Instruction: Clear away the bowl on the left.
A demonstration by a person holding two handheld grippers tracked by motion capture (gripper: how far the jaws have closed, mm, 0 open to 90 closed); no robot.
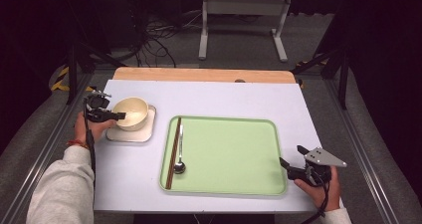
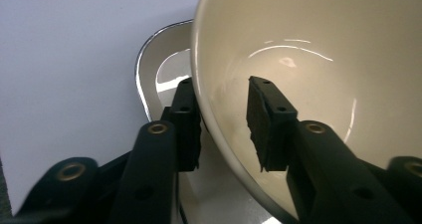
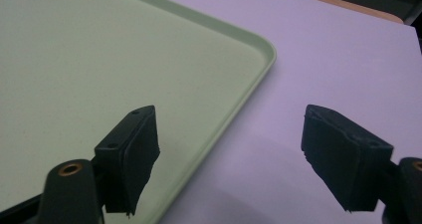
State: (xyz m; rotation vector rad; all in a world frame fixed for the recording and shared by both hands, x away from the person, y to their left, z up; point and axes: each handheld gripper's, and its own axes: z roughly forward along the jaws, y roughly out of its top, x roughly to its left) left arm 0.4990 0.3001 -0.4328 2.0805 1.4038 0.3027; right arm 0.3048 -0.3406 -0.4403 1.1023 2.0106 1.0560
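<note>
My left tongs straddle the cream bowl's rim on its small tray, barely gripping; right tongs wait wide beside the green tray. Moving remains.

Grey sleeves cover both forearms; black grippers trail black cables, and the one beside the tray carries a grey three-cornered plate.

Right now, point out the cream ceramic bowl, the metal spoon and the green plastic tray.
cream ceramic bowl (image 1: 130, 109), high view, inner wall.
metal spoon (image 1: 179, 167), high view, its scoop.
green plastic tray (image 1: 281, 184), high view, near right rim.
</note>
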